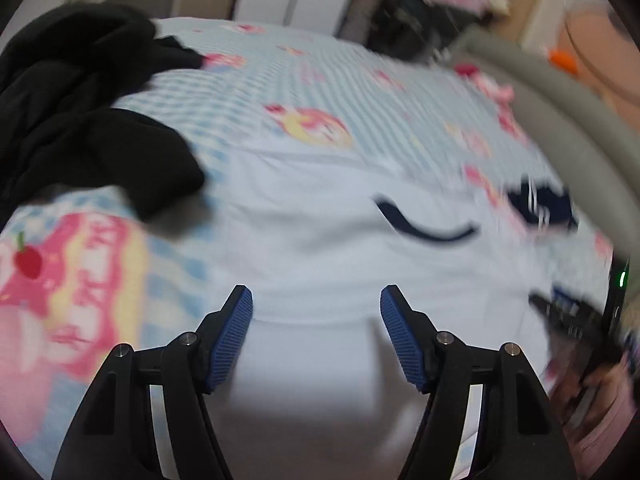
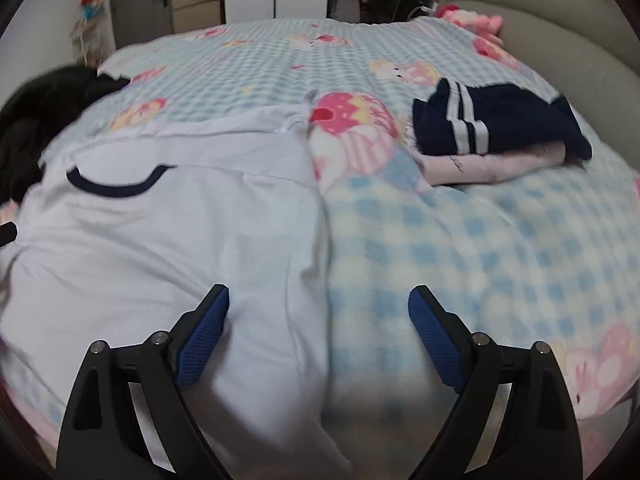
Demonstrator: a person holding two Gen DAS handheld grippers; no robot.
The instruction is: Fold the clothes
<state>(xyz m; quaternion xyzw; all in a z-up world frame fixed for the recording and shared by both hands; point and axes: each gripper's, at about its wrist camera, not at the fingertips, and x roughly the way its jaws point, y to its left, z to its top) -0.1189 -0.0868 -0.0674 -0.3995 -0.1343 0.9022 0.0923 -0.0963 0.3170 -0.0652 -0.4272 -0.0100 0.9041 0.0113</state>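
A white cotton T-shirt with a navy-trimmed collar (image 2: pixel 168 232) lies spread flat on a bed covered by a blue-and-white checked blanket with pink cartoon prints (image 2: pixel 500 248). The left hand-held gripper (image 1: pixel 316 304) hangs above the shirt's lower part, its blue-padded fingers (image 1: pixel 234 340) spread wide with nothing between them. The right hand-held gripper (image 2: pixel 318 304) hangs over the shirt's right edge – jaws likewise spread, one pad over white cloth, the other over blanket, neither pressing on anything. A folded navy garment with white stripes (image 2: pixel 492 124) rests on a pale pink folded piece (image 2: pixel 492 168) to the right, well apart from the shirt. A heap of black clothing (image 1: pixel 80 112) lies at the left – just beside the shirt.
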